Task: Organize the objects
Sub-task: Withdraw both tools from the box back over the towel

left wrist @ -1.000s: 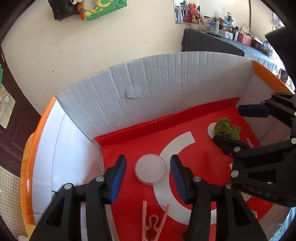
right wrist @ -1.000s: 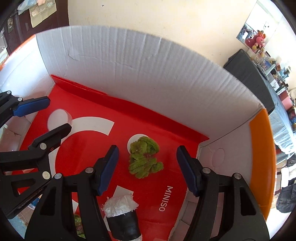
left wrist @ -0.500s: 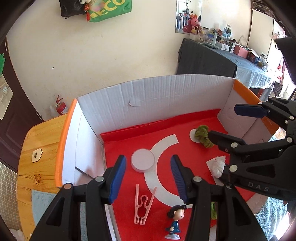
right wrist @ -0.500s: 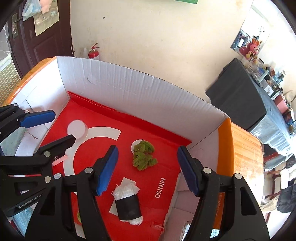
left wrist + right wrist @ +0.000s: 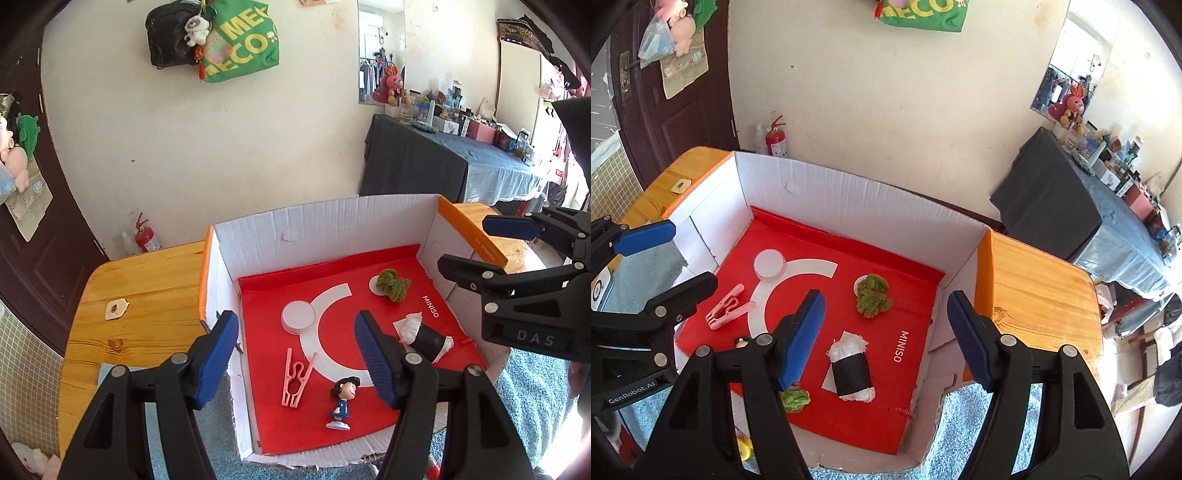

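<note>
Hovering above the cardboard box [image 5: 325, 229], the left tool [image 5: 295, 354] and the right tool [image 5: 886, 332] are both gaping wide and carrying nothing. Judging by that, a step of the sorting is sitting between placements: several objects are already lying on the box's red floor, and the next move is probably calling for a fresh item from outside the box, or a nudge to tidy what is inside.

In the left wrist view, a white round lid [image 5: 298, 315] is lying flat near the middle of the frame, between the left tool's blue pads. Below it a pink clothespin [image 5: 297, 378] is lying on its side, and a small figurine [image 5: 341, 400] with black hair and a blue dress is standing upright just right of it. A green fuzzy bundle [image 5: 393, 285] is sitting toward the upper right of the red floor, and a black roll with white stuffing [image 5: 424, 336] is lying tilted at the right, partly behind a pad.

In the right wrist view, a second green scrap [image 5: 794, 398] is peeking out at the lower left of the red floor. The box is resting on a wooden tabletop [image 5: 147, 280].
</note>
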Available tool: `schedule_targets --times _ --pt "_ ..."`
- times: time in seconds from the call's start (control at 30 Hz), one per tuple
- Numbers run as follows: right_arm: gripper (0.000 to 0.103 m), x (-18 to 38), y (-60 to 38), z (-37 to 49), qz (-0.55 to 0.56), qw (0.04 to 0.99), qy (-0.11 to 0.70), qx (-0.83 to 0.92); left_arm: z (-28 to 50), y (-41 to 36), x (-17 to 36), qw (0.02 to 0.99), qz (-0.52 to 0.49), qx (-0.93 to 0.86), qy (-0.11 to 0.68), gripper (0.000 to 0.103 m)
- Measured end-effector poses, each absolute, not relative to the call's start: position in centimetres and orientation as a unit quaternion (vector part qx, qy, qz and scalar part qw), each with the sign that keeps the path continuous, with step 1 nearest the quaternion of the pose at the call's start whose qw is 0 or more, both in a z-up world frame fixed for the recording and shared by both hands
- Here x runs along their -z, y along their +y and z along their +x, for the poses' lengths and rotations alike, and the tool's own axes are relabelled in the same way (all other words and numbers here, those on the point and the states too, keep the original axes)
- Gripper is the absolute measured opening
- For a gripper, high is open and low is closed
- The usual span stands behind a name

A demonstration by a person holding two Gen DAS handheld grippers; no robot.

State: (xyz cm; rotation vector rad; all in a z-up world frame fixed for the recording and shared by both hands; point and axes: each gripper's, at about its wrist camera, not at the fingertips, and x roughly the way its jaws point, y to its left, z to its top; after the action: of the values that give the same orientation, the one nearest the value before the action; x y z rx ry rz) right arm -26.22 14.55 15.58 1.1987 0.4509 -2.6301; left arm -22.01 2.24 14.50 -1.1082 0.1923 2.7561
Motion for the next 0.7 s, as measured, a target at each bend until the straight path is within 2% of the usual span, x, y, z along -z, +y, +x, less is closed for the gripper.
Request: schedule_targets --times 0.1,0.33,0.43,0.6,0.7 --pt "0.073 -16.8 15.1 -24.9 0.389 0.107 0.148 0.903 -20.1 1.9 -15.8 0.076 -0.346 -0.933 0.066 0.072" --pt "0.074 -17.9 15.9 -21.2 0.358 0.117 0.13 0.917 -15.0 1.5 -17.8 0.066 -0.283 -0.954 0.073 0.081" --pt "0.083 -18.1 16.7 -19.3 0.344 0.126 0.103 0.925 -13.1 1.1 -18.0 0.063 -0.27 -0.958 0.068 0.082" --pt "0.083 -18.3 17.7 -15.9 0.313 0.128 0.079 0.938 -9.8 0.4 -17.8 0.06 -0.242 -0.967 0.059 0.082" --pt "0.084 -18.4 18.6 -13.8 0.296 0.125 0.06 0.945 -8.2 -0.1 -17.4 0.066 -0.236 -0.968 0.048 0.087"
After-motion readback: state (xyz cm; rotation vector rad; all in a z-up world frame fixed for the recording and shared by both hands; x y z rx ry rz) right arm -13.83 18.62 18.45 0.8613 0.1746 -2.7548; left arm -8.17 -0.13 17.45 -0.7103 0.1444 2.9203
